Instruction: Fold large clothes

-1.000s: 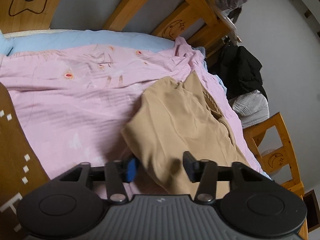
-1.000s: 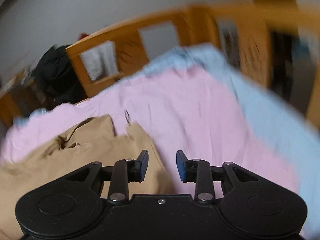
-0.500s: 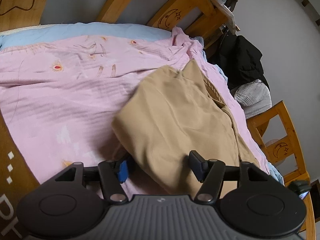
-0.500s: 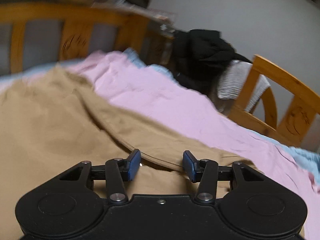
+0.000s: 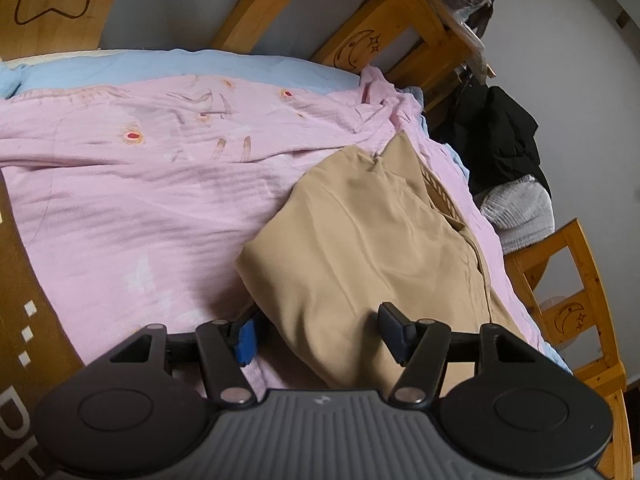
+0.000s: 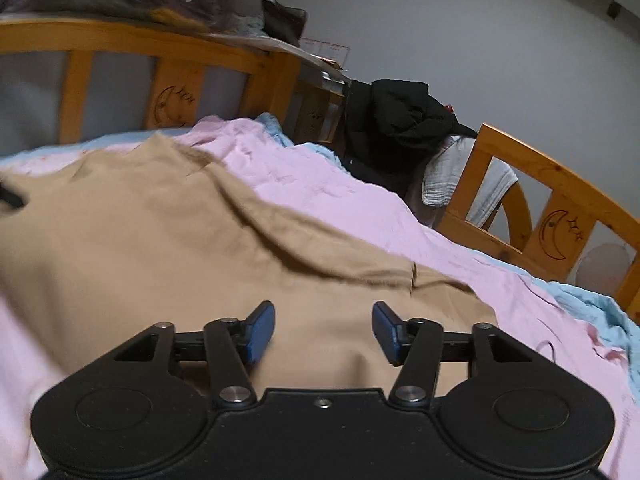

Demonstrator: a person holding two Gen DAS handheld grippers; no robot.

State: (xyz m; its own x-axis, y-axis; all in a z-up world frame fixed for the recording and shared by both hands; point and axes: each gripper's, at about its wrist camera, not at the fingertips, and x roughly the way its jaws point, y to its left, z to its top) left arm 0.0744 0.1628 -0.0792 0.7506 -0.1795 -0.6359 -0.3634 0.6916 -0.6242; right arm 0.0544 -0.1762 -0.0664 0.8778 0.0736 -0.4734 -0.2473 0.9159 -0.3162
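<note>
A large tan garment (image 5: 360, 240), folded over on itself, lies on a pink sheet (image 5: 140, 200) on the bed. My left gripper (image 5: 320, 336) straddles the garment's near folded corner. Its jaws are closing, one pad sits at the fold's left edge, the other rests above the cloth, and neither presses on it. In the right wrist view the tan garment (image 6: 140, 240) spreads out ahead and to the left. My right gripper (image 6: 323, 330) hovers low over its near part. Its jaws are opening, with only flat cloth below them.
A wooden bed frame (image 5: 576, 312) with moon carvings borders the bed. Black clothing (image 6: 400, 128) and a white cloth (image 6: 440, 184) hang over the rail on the far right side. A light blue sheet (image 5: 200, 64) shows past the pink one. Bags sit on a shelf above.
The right gripper swung from facing across the pink sheet to over the tan garment, rolling as it went, and its jaws widened. The left gripper stayed put, its jaws a little wider than before.
</note>
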